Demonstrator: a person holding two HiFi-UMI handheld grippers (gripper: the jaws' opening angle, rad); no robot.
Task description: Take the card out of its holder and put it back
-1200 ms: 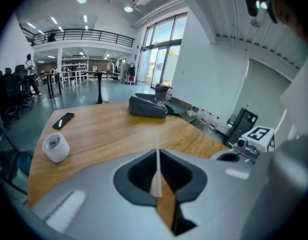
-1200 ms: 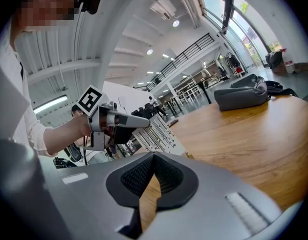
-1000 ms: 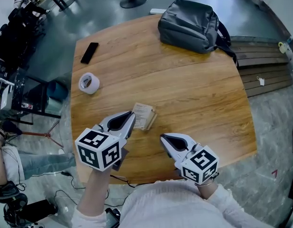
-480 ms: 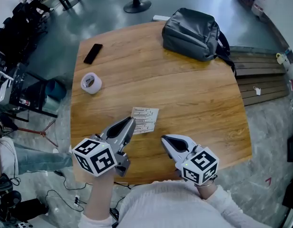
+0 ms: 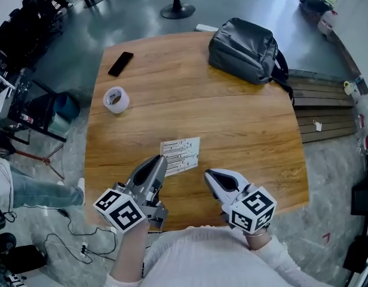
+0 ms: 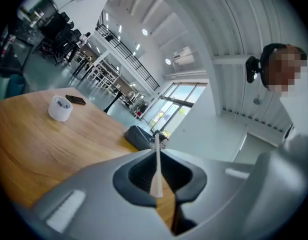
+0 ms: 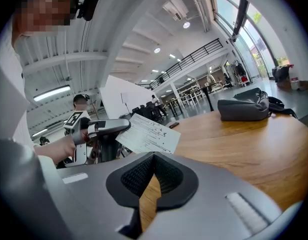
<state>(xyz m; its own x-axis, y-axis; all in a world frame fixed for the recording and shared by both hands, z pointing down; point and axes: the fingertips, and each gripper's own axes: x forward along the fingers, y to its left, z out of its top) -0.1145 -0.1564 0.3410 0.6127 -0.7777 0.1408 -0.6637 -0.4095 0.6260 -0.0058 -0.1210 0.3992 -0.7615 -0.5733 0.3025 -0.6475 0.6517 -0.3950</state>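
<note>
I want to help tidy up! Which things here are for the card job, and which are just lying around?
For the job:
- card, pinched at its edge by the left gripper
- right gripper, shut and empty

Just lying about, on the table:
- tape roll
- phone
- backpack

Open tabletop (image 5: 250, 136) spread across the middle and right, bounded by the grey backpack (image 5: 244, 42) at the far corner, the tape roll (image 5: 116, 99) and phone (image 5: 120, 64) leftward, and the card (image 5: 185, 153) in the left claw (image 5: 162, 159).
</note>
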